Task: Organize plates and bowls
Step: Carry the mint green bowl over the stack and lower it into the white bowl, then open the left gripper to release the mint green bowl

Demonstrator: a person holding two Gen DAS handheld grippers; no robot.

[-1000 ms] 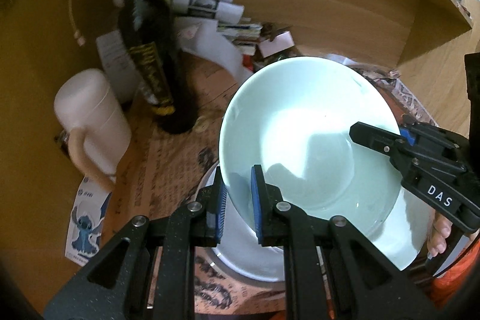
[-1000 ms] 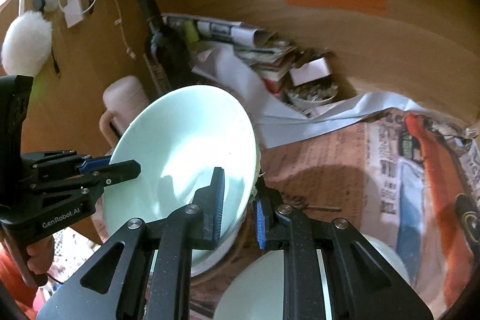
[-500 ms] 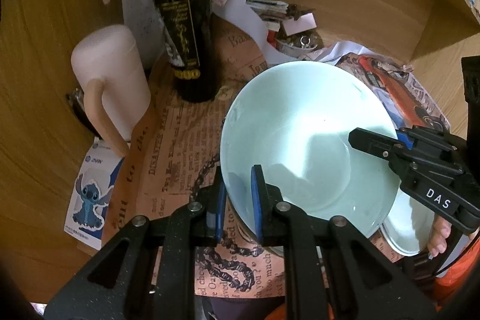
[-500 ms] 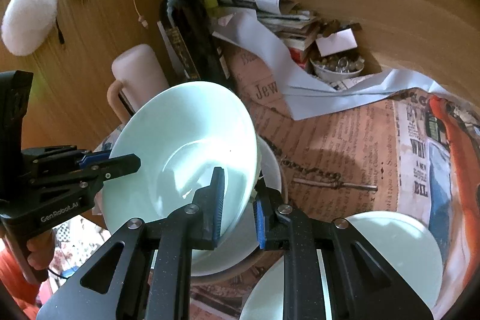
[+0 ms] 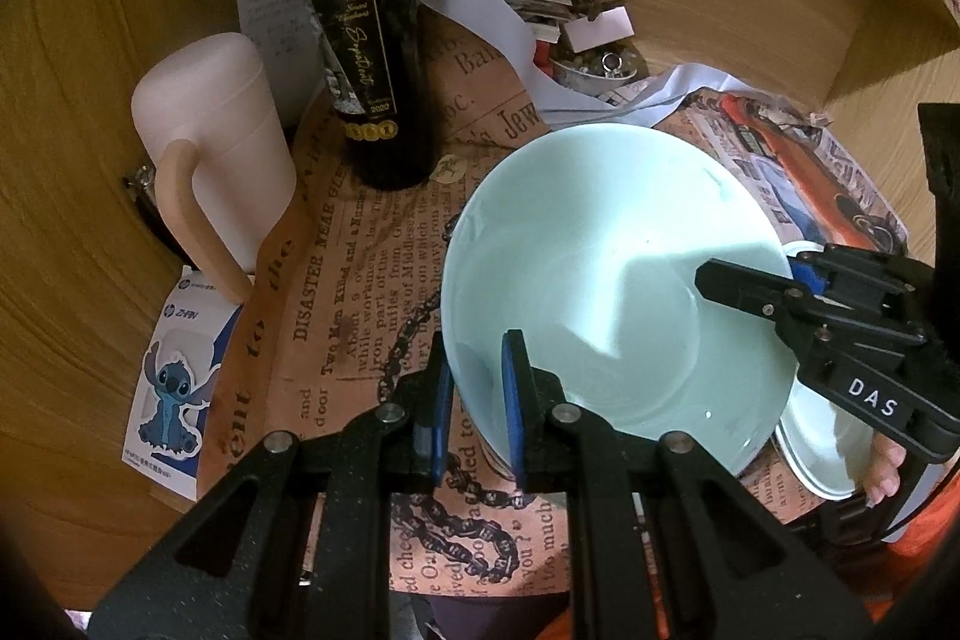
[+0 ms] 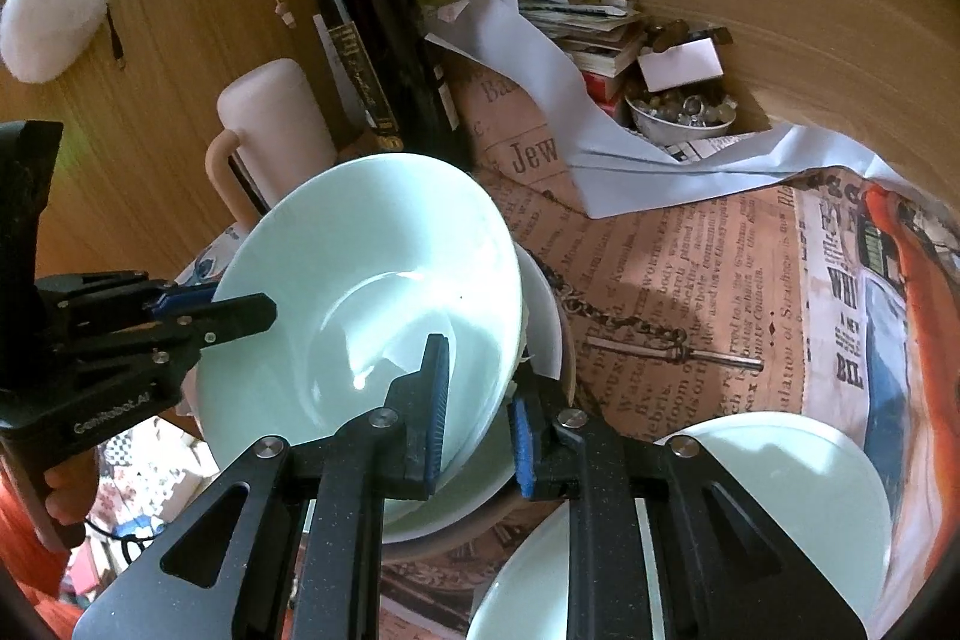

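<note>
Glossy pale-green bowl (image 5: 606, 274), round and deep, rim between tool pads (image 5: 513, 400)

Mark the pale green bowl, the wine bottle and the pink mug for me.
pale green bowl (image 5: 606, 280), left wrist view, on its inner wall.
wine bottle (image 5: 360, 58), left wrist view, on its label.
pink mug (image 6: 282, 124), right wrist view, on its body beside the handle.
</note>
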